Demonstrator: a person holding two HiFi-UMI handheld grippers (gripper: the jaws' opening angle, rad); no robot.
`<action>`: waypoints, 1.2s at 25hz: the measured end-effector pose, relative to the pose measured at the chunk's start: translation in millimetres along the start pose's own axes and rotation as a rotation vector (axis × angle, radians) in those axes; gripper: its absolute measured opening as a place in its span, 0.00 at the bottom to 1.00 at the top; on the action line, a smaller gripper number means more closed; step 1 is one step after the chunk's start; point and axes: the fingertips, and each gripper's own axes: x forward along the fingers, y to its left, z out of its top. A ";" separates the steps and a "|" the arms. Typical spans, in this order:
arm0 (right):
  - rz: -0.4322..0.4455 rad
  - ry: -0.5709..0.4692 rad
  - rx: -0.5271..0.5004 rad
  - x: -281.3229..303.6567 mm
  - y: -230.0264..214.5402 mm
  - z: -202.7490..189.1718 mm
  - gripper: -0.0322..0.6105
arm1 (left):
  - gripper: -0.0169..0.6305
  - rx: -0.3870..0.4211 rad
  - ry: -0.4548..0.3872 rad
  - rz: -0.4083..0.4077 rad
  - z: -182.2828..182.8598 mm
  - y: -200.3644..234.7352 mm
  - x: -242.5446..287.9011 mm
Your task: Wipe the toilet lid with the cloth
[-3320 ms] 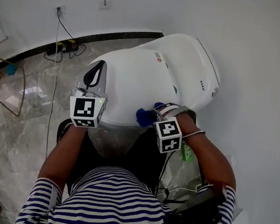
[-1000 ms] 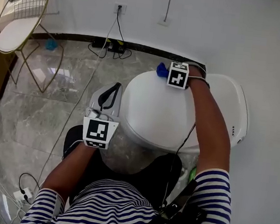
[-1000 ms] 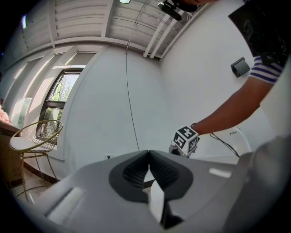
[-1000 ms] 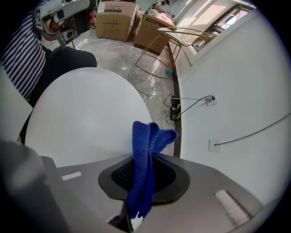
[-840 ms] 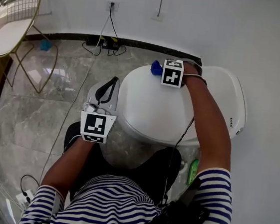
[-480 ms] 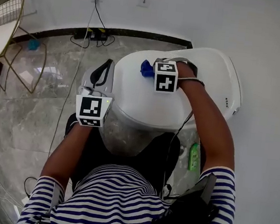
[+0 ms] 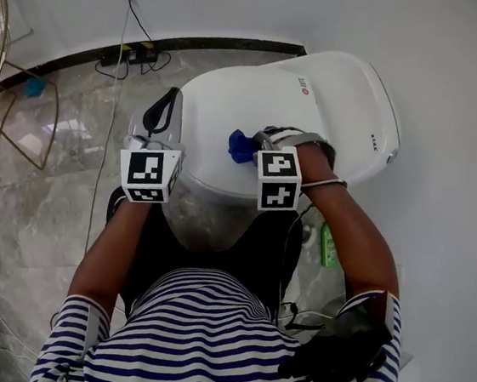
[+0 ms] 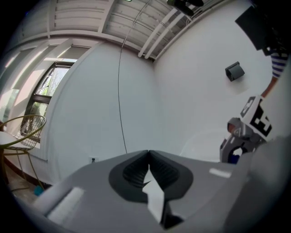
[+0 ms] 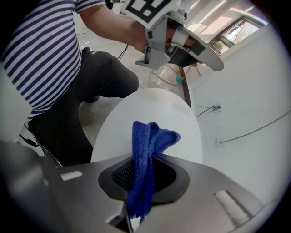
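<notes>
Tiny red print on the toilet (image 7: 352,92) is illegible

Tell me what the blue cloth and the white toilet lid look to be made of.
Cloth: soft knitted or woven textile, perhaps microfibre; matte, with a ribbed weave and limp folds.
Toilet lid: probably hard moulded plastic, though ceramic cannot be ruled out; smooth, even white with a faint sheen and rounded edges.
</notes>
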 end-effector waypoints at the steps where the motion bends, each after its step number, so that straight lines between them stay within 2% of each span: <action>1: 0.001 0.005 0.005 -2.1 7.1 0.4 0.15 | 0.03 -0.002 0.000 -0.004 0.0 -1.2 1.8; 11: 0.109 0.014 -0.016 -12.2 71.3 16.1 0.15 | 0.03 -0.014 -0.008 -0.032 3.1 -16.1 10.1; 22: 0.113 0.004 -0.018 -11.1 73.7 16.3 0.15 | 0.03 -0.008 -0.002 -0.026 -0.7 -17.4 8.9; 30: 0.134 0.012 -0.022 -10.3 75.3 16.7 0.15 | 0.03 0.029 0.015 -0.034 3.7 -20.8 14.8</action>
